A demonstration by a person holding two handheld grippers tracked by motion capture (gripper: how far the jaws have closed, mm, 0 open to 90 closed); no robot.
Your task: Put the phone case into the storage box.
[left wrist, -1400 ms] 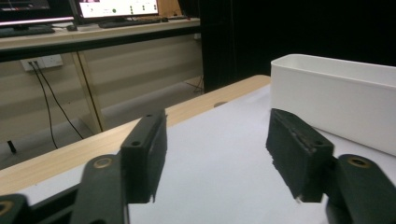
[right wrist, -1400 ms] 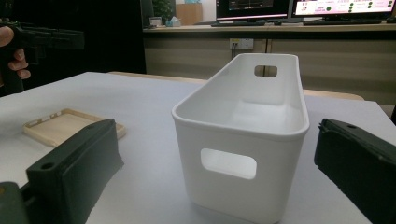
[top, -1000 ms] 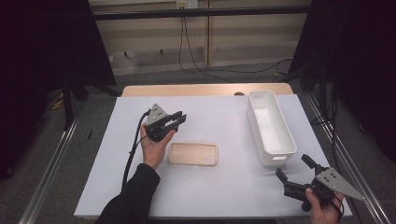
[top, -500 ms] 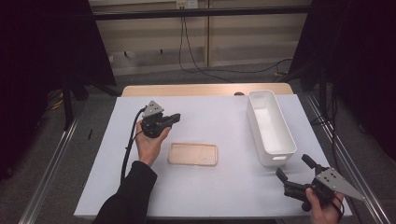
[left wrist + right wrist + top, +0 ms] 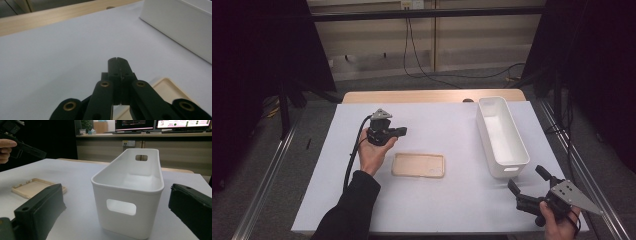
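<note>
A beige phone case (image 5: 418,165) lies flat, open side up, in the middle of the white table. My left gripper (image 5: 402,131) hovers just behind the case's left end, held in a hand, its jaws shut with nothing between them; the left gripper view has the joined fingertips (image 5: 117,60) over bare table and the case's corner (image 5: 165,87) below them. My right gripper (image 5: 527,178) rests at the near right corner, jaws wide open and empty, facing the short end of a white bin (image 5: 502,135). The right gripper view looks at the bin (image 5: 127,192) between its jaws.
The empty bin has handle cut-outs (image 5: 121,207) and stands lengthwise at the right. A wooden strip (image 5: 432,96) runs along the table's far edge. Metal rails (image 5: 267,170) flank the table, and cables (image 5: 422,65) lie on the floor behind.
The left gripper's jaws have gone from slightly parted to shut, with nothing between them, and the hand shifted a little to the left. The right gripper has stayed put.
</note>
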